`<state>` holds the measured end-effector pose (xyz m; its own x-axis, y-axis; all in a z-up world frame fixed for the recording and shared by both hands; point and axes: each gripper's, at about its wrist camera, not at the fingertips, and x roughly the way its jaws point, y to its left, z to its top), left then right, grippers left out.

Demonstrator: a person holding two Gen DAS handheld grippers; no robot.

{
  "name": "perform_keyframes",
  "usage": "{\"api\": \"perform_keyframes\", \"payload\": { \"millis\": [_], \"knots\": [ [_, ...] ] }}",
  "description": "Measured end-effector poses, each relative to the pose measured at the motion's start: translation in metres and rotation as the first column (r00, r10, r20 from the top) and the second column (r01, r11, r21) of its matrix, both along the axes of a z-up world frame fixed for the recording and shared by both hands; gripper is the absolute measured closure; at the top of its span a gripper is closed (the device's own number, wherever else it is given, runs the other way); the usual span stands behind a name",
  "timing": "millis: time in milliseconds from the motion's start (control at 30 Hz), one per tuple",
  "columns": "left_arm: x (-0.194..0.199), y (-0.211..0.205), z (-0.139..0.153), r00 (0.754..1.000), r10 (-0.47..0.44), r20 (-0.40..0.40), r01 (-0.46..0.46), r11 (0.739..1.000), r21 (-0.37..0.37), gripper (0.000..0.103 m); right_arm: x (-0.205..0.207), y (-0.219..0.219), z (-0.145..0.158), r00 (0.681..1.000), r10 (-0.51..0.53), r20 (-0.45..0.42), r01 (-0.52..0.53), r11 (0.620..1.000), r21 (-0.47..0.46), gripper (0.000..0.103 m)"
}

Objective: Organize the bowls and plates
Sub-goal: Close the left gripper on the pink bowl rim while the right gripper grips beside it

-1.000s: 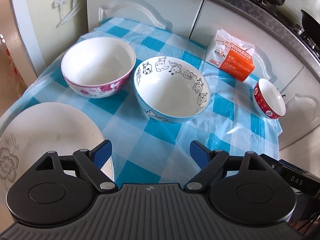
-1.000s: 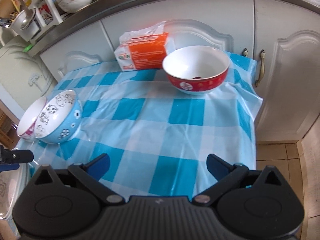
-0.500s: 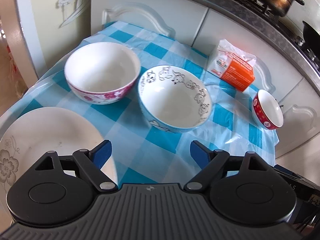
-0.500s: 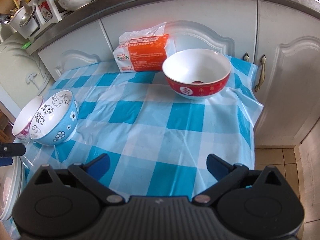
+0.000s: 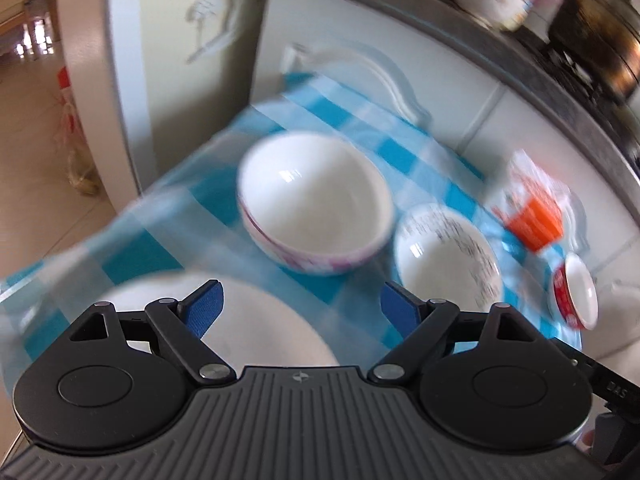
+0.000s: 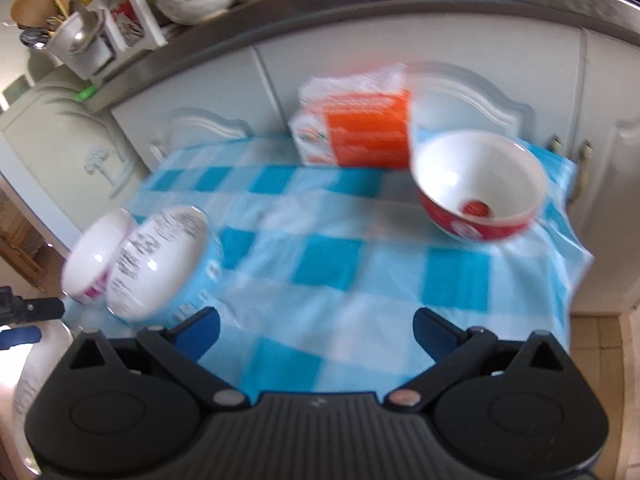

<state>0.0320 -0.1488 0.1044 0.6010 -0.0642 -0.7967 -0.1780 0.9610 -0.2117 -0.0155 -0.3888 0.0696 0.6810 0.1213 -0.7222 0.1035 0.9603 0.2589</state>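
The desk [image 6: 340, 264], under a blue checked cloth, butts against white cabinets [image 6: 224, 92] at its far side; its right edge drops to the floor. Bare cloth lies between the bowls in the middle. 4 dishes sit upright, mouths up: a plate [image 5: 256, 320] at the near left, a pink bowl [image 5: 316, 204] beyond it, a blue bowl [image 6: 160, 264] just beside that, and a red bowl [image 6: 478, 184] far right, near an orange pack [image 6: 360, 132]. All look empty. The left claw [image 5: 302, 306] gapes wide over the plate's rim; the right claw [image 6: 316, 330] gapes wide over cloth.
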Motion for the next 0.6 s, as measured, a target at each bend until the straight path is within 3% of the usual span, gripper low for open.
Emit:
{"api": "perform_keyframes", "payload": {
  "millis": [300,600],
  "knots": [
    [0.039,0.038,0.011,0.996,0.077,0.038,-0.077,0.997,0.02,0.0,0.075,0.051,0.034,0.987,0.132,0.086,-0.136,0.99,0.039,0.001],
    [0.065,0.039,-0.01,0.999,0.036,-0.007,-0.036,0.999,0.018,0.0,0.151,0.11,0.033,0.951,0.298,0.081,-0.303,0.95,0.071,0.001]
  ]
}}
